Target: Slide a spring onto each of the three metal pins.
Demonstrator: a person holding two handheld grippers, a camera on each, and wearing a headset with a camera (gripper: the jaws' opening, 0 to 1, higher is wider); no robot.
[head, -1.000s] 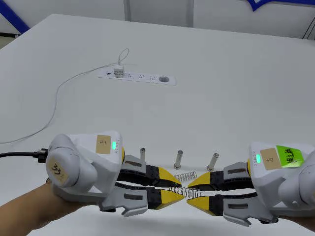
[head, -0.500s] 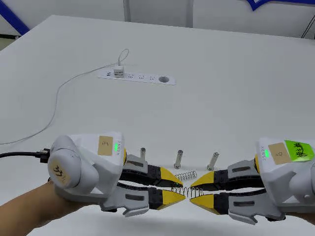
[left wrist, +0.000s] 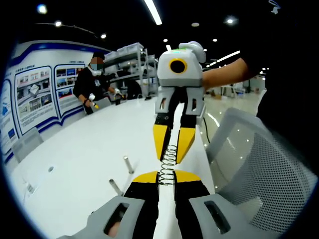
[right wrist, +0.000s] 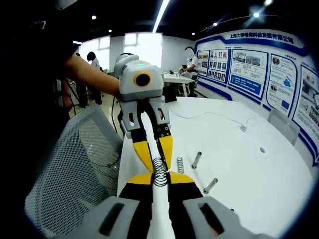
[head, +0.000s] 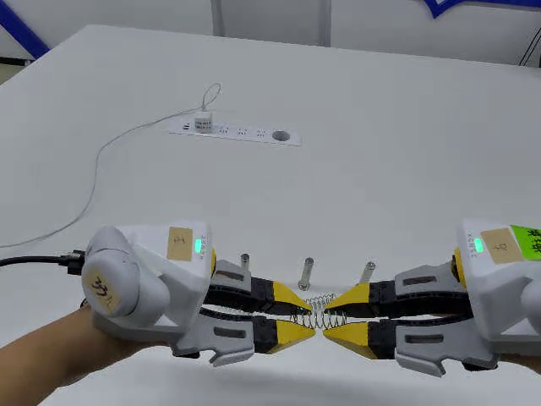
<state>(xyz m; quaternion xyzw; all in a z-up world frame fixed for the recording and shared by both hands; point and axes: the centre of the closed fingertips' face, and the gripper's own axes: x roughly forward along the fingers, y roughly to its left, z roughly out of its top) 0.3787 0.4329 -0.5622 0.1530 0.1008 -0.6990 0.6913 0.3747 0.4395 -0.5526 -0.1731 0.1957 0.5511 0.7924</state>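
Head view: the left tongs (head: 306,319) and the right tongs (head: 330,319) meet tip to tip low over the white surface (head: 406,169), each held in a person's hand. A spring (head: 319,320) lies level between them. One end sits between the yellow tips of the left tongs and the other end between the yellow tips of the right tongs. Both pairs of tongs are drawn nearly together and clamped on that spring.

Just behind it, a second spring (head: 319,300) lies on its side on the surface. Three metal pins stand upright in a row beyond the tips, apart from each other: the left pin (head: 245,260), the middle pin (head: 306,272) and the right pin (head: 367,271). None of them carries a spring. The second spring rests between the middle pin and the right pin, slightly nearer the person.

Farther back on the surface lies a white power strip (head: 241,133) with a small plug (head: 204,123) in it, and a thin white cable (head: 95,173) curves away toward the left edge.

In the right gripper view the held spring shows end-on between that gripper's tips.
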